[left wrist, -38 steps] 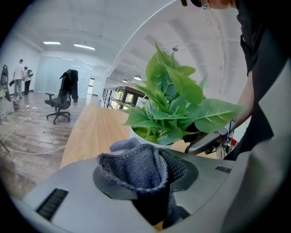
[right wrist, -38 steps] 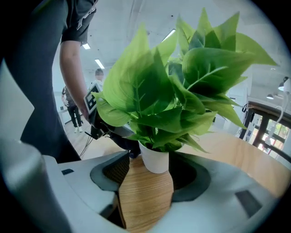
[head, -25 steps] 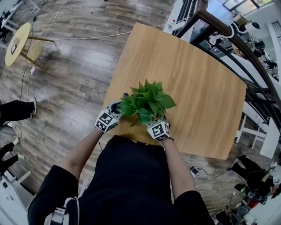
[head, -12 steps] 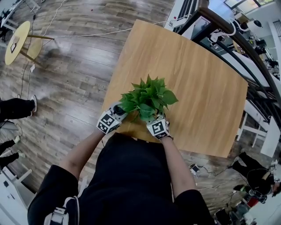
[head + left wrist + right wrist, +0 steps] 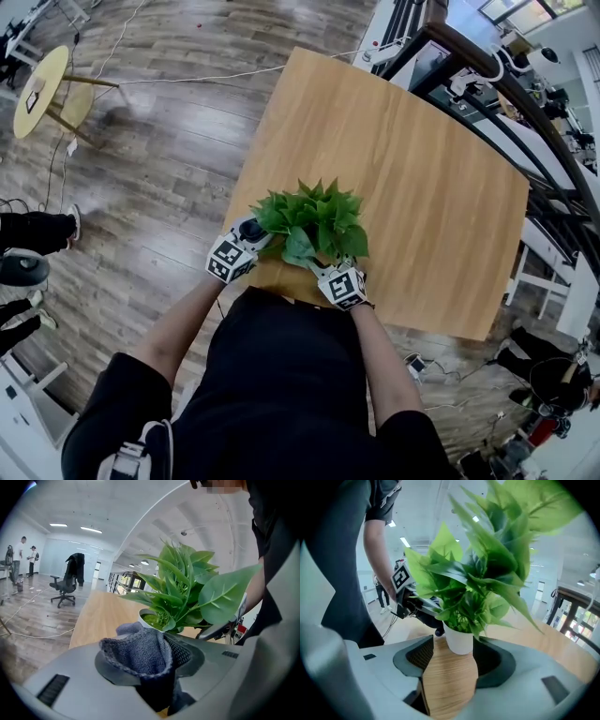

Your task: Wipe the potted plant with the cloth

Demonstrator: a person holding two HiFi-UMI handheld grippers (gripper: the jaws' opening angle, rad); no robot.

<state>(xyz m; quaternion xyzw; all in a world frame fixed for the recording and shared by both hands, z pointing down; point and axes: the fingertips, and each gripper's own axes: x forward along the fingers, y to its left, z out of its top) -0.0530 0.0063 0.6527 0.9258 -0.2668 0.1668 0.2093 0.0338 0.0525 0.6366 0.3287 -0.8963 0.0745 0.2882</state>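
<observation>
One potted plant (image 5: 314, 223), one cloth (image 5: 140, 651), one wooden table (image 5: 403, 169). Two grippers: left gripper (image 5: 157, 667), right gripper (image 5: 449, 660). One round stool (image 5: 39, 89).

wooden table (image 5: 422, 187), potted plant (image 5: 314, 221) on it

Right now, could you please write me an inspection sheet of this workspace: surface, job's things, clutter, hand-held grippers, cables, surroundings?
Surface: wooden table, light-coloured top.
Job's things: potted plant in a white pot, standing near the table's near edge; grey cloth.
Clutter: nothing seen on the table.
Grippers: left hand-held gripper shut on the grey cloth, close beside the leaves; right hand-held gripper open, the white pot just ahead of its jaws.
Cables: white cable lying across the floor, off the table.
Surroundings: wood floor; small round table at far left; a bystander's leg at the left edge.
</observation>
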